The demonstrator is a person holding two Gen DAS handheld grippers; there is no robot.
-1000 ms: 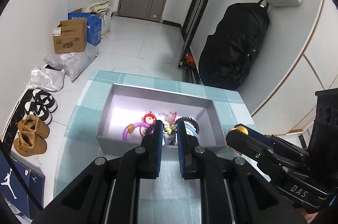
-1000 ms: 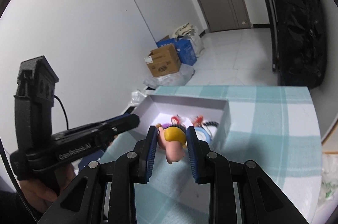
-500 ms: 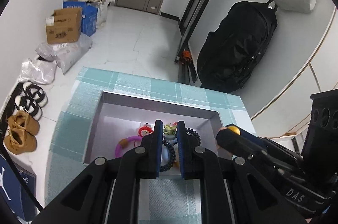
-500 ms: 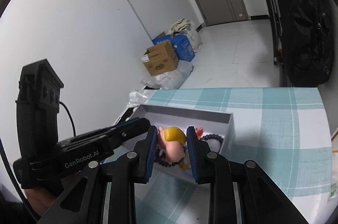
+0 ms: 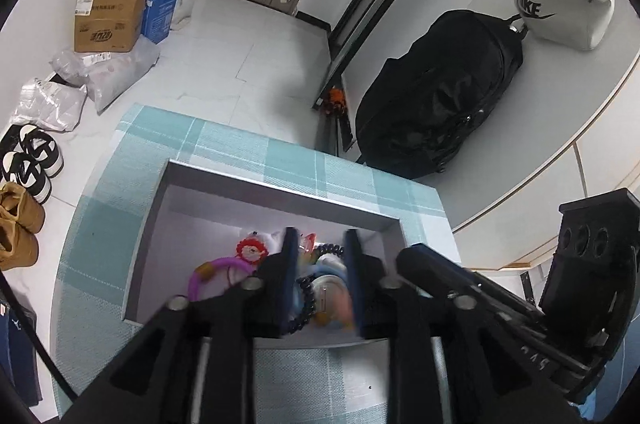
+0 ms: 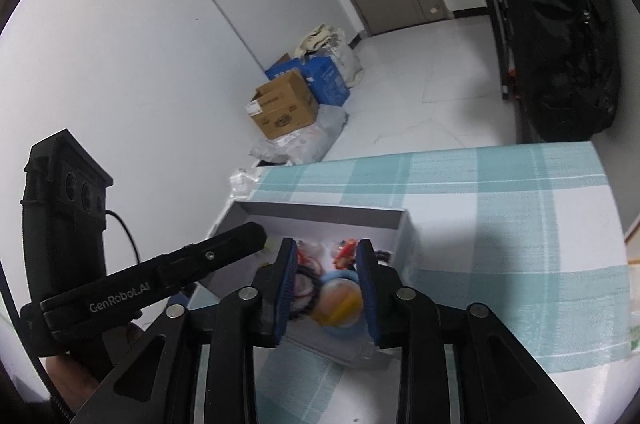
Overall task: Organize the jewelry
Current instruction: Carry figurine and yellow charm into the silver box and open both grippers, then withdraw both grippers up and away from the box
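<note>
Right gripper [image 6: 326, 282] wide open over the grey cardboard box [image 5: 276, 194], yellow-haired pink figurine [image 6: 340, 302] free between the pads; left gripper [image 5: 320, 278] parted, empty—best lifted straight up, clear of the dark bead bracelet [image 5: 302, 304].

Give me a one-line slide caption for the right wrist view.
Right gripper open above a grey box of trinkets on a teal plaid tablecloth, a yellow-haired figurine between its fingers.

Box walls [image 5: 276, 194] and trinkets [image 5: 250, 250] crowd both grippers.

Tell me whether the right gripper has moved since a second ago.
Yes. The right gripper has advanced over the grey box, jaws now apart around the yellow-haired figure.
</note>
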